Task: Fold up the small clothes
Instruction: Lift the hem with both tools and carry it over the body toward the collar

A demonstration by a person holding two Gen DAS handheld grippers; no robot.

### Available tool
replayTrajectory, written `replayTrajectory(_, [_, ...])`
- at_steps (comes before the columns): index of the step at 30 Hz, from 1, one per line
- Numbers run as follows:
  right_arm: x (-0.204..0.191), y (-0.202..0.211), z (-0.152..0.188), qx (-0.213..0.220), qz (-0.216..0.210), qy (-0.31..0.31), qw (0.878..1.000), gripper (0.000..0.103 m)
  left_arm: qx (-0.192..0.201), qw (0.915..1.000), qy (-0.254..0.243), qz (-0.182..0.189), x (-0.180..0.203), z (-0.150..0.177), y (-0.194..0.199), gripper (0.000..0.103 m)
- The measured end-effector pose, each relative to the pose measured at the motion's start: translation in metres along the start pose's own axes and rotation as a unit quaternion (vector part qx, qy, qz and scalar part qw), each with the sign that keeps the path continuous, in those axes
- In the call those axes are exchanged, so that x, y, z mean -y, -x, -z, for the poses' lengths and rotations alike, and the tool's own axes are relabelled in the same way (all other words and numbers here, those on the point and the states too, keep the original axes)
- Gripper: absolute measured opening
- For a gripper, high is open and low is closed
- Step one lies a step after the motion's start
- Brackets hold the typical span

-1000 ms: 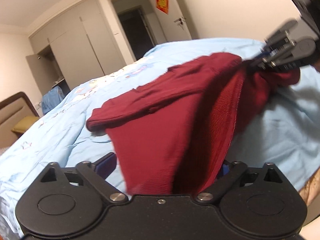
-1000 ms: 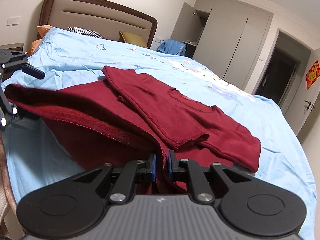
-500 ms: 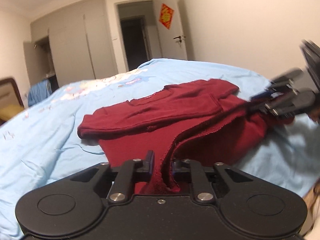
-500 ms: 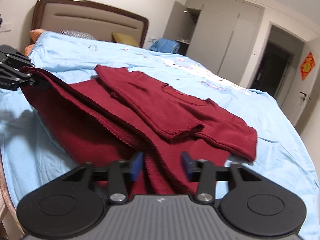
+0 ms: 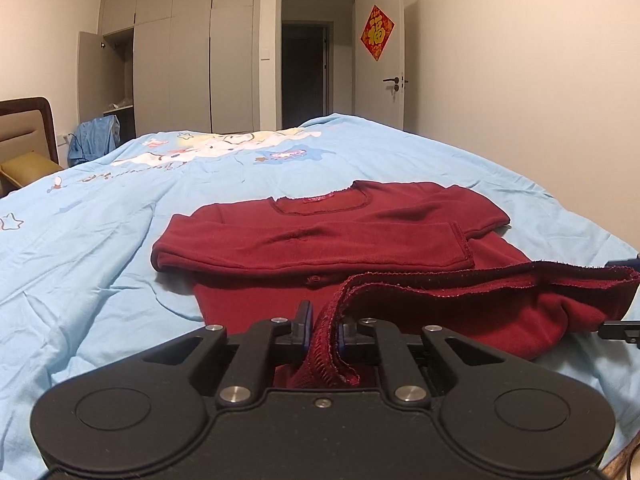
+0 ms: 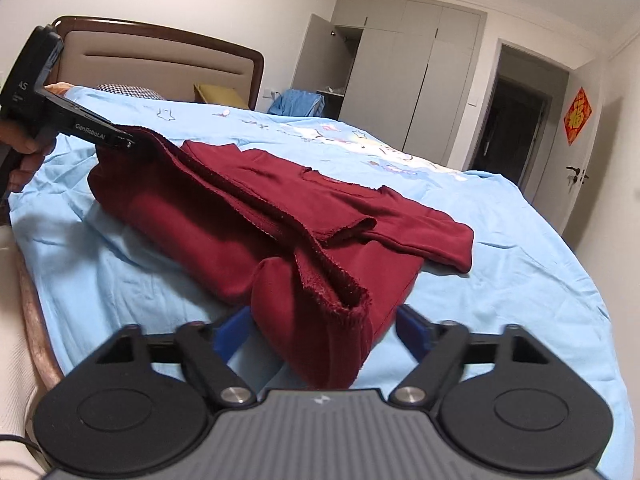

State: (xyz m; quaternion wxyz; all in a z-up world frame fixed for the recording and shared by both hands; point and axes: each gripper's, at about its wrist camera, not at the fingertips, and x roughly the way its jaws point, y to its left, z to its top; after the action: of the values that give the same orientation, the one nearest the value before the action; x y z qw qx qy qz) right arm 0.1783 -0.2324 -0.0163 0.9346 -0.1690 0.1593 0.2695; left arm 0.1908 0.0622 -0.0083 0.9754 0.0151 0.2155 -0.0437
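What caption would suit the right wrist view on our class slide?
Right gripper open around the dark red sweater's hem on a light blue bedspread; left gripper pinches the far hem corner.

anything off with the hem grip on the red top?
Yes: the grip is lopsided. The left gripper is shut on the red top's hem, while the right gripper is open, so that hem corner sags loose between its fingers.

Home bedroom: bed [image 5: 280, 168] with blue quilt, padded headboard [image 6: 160, 60], built-in wardrobe [image 5: 192, 60], likely hallway door [image 5: 384, 60].
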Motion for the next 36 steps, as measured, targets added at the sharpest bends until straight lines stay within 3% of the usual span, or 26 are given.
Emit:
replayTrajectory(1, [0.001, 0.001, -0.001, 0.005, 0.000, -0.010, 1.000, 0.067, 0.001, 1.0000, 0.000, -0.001, 0.000, -0.001, 0.002, 0.012])
replayTrajectory(6, [0.006, 0.004, -0.005, 0.031, 0.017, -0.041, 0.999, 0.021, 0.015, 0.9998, -0.007, -0.006, 0.003, -0.001, 0.016, 0.009])
replayTrajectory(9, [0.005, 0.011, -0.009, 0.054, 0.032, -0.043, 0.997, 0.015, 0.032, 0.9994, -0.006, -0.007, 0.005, -0.001, 0.029, 0.007])
replayTrajectory(16, [0.005, 0.041, -0.024, 0.135, 0.065, -0.058, 0.987, 0.009, 0.096, 0.9952, 0.003, -0.019, 0.007, -0.008, 0.068, 0.005])
replayTrajectory(23, [-0.004, 0.080, -0.037, 0.213, 0.091, -0.061, 0.971, 0.008, 0.167, 0.9854, -0.001, -0.033, 0.014, -0.014, 0.112, 0.004])
replayTrajectory(32, [-0.016, 0.139, -0.044, 0.270, 0.116, -0.049, 0.955, 0.007, 0.207, 0.9777, -0.014, -0.031, 0.028, -0.010, 0.167, 0.004])
replayTrajectory(34, [-0.020, 0.154, -0.044, 0.287, 0.125, -0.052, 0.948, 0.000, 0.211, 0.9769, -0.010, -0.033, 0.030, -0.008, 0.180, 0.004])
replayTrajectory(36, [-0.022, 0.167, -0.044, 0.302, 0.133, -0.057, 0.942, 0.000, 0.212, 0.9768, -0.001, -0.033, 0.031, -0.006, 0.192, 0.004])
